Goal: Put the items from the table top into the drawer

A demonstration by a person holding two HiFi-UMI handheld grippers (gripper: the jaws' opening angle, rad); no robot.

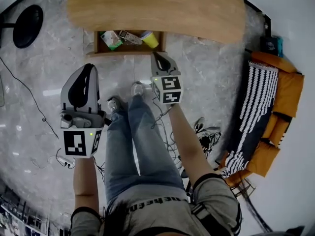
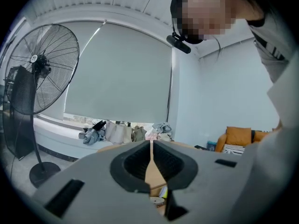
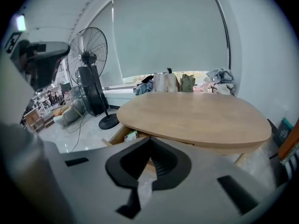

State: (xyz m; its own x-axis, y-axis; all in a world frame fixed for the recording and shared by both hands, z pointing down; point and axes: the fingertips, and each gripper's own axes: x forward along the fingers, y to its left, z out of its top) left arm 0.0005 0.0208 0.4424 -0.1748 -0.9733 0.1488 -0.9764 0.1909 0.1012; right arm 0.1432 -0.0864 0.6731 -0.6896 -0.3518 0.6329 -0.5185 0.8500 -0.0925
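Open drawer [image 1: 128,52] dead ahead of right gripper [image 1: 156,57], long front edge crosswise to its clenched, empty fingers; left gripper [image 1: 88,69], also clenched empty, farther back.

We are seeing soft, even daylight coming through the drawn roller blind [image 2: 117,69], which is glowing pale grey in both gripper views. At the top of the head view the bench [image 1: 157,6] is looking washed out, and at the left the glossy floor [image 1: 44,92] is throwing back small bright streaks. All three views are bending hard toward dark rounded corners. The right claw [image 3: 149,141] is looking soft and slightly smeared close to the lens.
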